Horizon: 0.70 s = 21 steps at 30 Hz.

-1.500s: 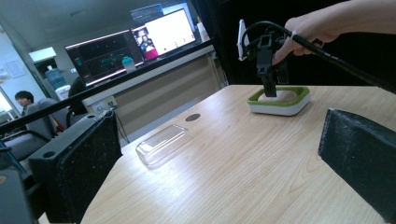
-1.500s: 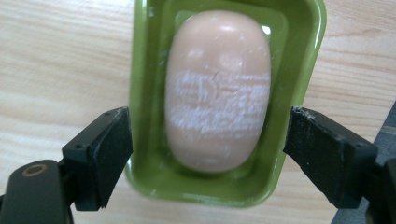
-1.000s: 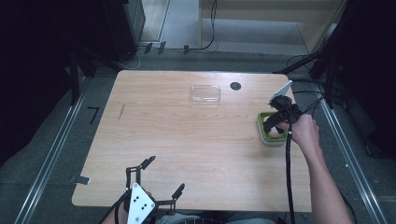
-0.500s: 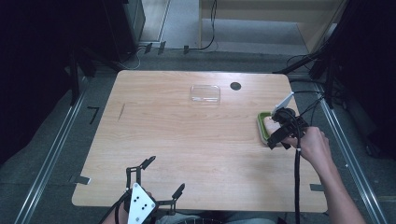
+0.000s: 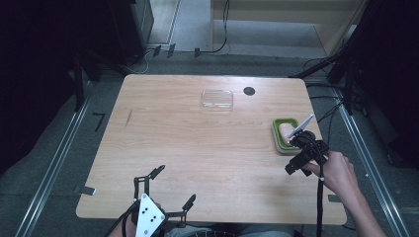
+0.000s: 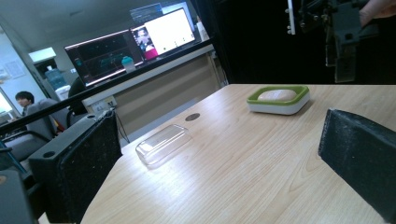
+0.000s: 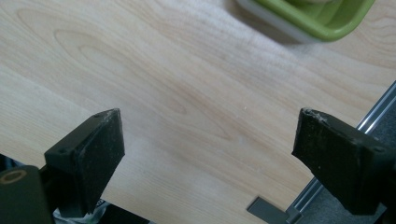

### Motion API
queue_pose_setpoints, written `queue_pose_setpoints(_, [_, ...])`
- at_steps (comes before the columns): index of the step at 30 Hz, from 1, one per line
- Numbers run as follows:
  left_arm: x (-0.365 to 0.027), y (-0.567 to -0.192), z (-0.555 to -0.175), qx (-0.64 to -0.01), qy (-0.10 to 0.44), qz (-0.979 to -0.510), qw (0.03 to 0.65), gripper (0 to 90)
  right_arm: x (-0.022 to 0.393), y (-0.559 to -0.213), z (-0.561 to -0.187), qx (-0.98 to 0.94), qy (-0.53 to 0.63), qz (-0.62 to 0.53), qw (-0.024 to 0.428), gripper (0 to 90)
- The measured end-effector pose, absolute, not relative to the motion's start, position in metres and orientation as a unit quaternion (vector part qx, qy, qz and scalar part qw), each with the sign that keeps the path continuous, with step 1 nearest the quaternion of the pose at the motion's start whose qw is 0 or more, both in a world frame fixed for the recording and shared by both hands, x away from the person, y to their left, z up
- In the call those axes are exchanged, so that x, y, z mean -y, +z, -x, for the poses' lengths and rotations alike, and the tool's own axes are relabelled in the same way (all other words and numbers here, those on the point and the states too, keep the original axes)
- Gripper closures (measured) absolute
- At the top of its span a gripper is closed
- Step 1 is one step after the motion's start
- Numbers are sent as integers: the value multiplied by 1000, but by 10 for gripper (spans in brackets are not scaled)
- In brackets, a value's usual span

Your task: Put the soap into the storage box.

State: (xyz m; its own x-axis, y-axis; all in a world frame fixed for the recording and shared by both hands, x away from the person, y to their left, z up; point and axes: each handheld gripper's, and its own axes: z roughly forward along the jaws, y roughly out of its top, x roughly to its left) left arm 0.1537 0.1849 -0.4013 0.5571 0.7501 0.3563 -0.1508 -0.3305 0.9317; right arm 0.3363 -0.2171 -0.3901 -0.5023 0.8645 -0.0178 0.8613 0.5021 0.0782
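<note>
1. Right gripper (image 5: 296,163): jaws spread, empty, above bare tabletop beside the green soap dish (image 5: 282,139), not touching it.
2. Soap dish sits near the table's (image 5: 197,148) right edge with a pale soap bar (image 6: 277,94) inside.
3. Left gripper (image 5: 163,190): jaws spread, empty, at the near edge.
4. Clear plastic lid (image 5: 217,99) lies at the far side, well apart from the dish.

On the worktop (image 5: 197,148) a lid (image 5: 217,98) lies at the far middle with a small round hole (image 5: 249,91) just right of it, and a soap dish (image 5: 282,136) holding soap (image 5: 285,129) sits near the right edge.
</note>
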Motion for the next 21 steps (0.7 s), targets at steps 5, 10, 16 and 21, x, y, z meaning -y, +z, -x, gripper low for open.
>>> queue_pose_setpoints(5, [-185, -401, -154, -214, 419, -699, 538, 0, 219, -400, -321, -868, 25, -496, 28, 90])
queue_pose_setpoints(10, [-185, -401, -154, -213, 419, -700, 538, 0, 223, -414, -305, -868, 22, -495, 23, 90])
queue_pose_setpoints(16, [-185, -401, -154, -212, 419, -699, 539, 0, 229, -434, -293, -870, 20, -492, 14, 90])
queue_pose_setpoints(21, [-185, -401, -154, -214, 420, -699, 538, 0, 231, -449, -290, -873, 13, -487, 3, 78])
